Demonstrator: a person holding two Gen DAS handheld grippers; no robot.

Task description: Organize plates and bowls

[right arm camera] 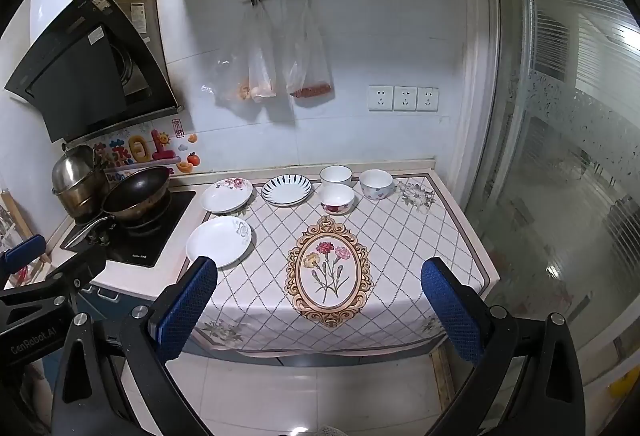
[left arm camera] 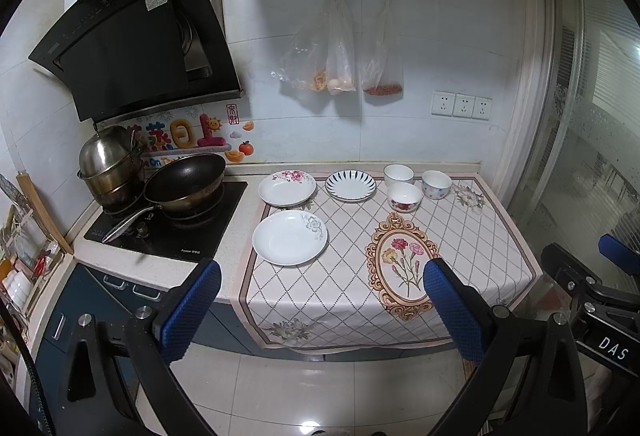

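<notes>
On the patterned cloth (left arm camera: 480,256) lie three plates: a white plate with a grey flower (left arm camera: 289,237) (right arm camera: 219,241) at the near left, a pink-flowered plate (left arm camera: 287,188) (right arm camera: 227,194) behind it, and a blue-striped plate (left arm camera: 350,185) (right arm camera: 286,189). Three bowls stand at the back right: a plain white bowl (left arm camera: 398,174) (right arm camera: 335,175), a red-flowered bowl (left arm camera: 405,196) (right arm camera: 337,198) and a blue-flowered bowl (left arm camera: 436,184) (right arm camera: 376,183). My left gripper (left arm camera: 322,272) and my right gripper (right arm camera: 320,268) are both open and empty, held off the counter's front edge.
A black stove (left arm camera: 168,228) at the left holds a wok (left arm camera: 185,178) and stacked steel pots (left arm camera: 110,164), under a range hood (left arm camera: 132,32). Plastic bags (left arm camera: 340,48) hang on the back wall. A glass door (right arm camera: 560,156) stands at the right.
</notes>
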